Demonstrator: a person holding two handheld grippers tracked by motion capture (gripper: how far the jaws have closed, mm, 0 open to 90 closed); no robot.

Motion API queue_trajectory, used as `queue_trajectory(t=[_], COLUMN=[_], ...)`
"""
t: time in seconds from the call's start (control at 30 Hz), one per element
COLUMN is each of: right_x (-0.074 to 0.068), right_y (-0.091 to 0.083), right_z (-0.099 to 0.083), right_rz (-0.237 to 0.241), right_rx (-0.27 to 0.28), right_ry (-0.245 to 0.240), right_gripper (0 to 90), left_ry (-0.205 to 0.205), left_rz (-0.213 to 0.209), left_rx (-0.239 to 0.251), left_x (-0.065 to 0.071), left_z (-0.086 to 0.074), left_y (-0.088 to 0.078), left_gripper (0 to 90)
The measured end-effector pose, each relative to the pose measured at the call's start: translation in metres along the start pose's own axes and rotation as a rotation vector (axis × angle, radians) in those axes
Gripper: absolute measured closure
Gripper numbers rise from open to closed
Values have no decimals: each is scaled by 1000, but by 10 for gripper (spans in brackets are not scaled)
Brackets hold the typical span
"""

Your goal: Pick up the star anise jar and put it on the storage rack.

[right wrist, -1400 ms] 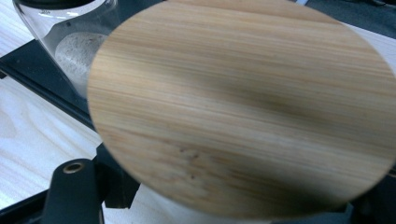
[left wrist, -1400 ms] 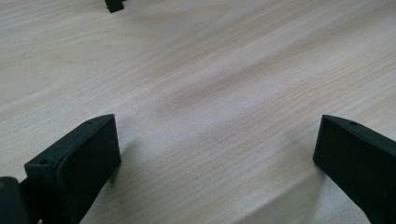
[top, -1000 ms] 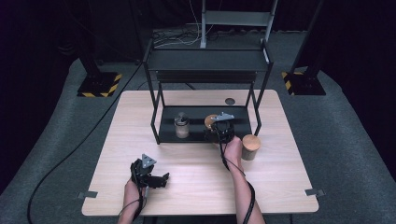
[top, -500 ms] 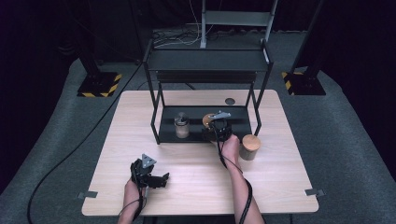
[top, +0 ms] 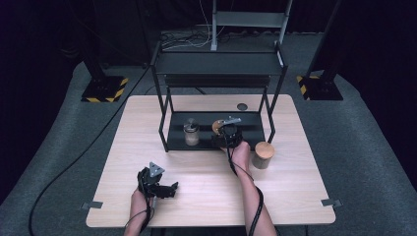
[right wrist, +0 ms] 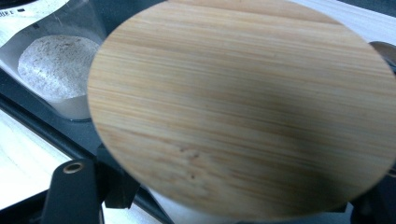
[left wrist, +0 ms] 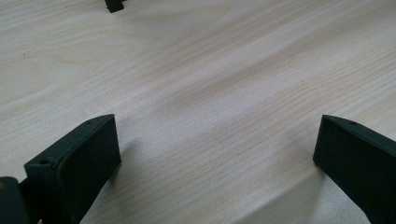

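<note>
Left gripper (top: 169, 188) rests low on the pale wooden table (top: 295, 196) at 7 o'clock, jaws spread wide, empty. Right gripper (top: 225, 132) has moved left from the round bamboo-lidded jar (top: 263, 155), now clamping another wood-lidded jar (right wrist: 243, 107) at the black metal rack's lower shelf (top: 251, 120), beside the clear glass jar (top: 191, 132). Placement looks near.

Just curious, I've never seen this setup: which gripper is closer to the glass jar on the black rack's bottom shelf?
The right gripper: it is at that shelf just right of the glass jar. The left gripper is far off, near the table's front edge.
</note>
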State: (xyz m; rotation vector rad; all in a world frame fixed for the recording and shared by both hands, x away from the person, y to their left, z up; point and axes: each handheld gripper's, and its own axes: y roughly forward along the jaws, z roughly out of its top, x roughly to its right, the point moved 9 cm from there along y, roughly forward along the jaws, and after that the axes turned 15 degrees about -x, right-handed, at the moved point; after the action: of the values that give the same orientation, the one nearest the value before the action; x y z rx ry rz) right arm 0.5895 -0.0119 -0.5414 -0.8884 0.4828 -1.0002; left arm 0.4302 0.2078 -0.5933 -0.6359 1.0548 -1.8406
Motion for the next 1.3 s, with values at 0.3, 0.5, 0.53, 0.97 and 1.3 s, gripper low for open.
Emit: queue_trajectory(t=[0.3,0.5,0.53,0.97,1.3], right_x=[-2,-3,-3,-10,-13], right_y=[9,15,15,21,23], right_z=[1,2,3,5,7], right_rz=[10,8,10,23,16], right_rx=[-2,-9,-7,33,35], right_ry=[5,0,1,4,4], right_gripper=[250,251,251,251,251], left_ry=[1,0,0,0,1], left_rz=[0,0,0,0,0], left_rx=[0,1,0,1,0], left_x=[0,0,0,0,0], left_z=[0,0,0,0,0], left_y=[0,0,0,0,0], left_gripper=[1,1,1,1,1])
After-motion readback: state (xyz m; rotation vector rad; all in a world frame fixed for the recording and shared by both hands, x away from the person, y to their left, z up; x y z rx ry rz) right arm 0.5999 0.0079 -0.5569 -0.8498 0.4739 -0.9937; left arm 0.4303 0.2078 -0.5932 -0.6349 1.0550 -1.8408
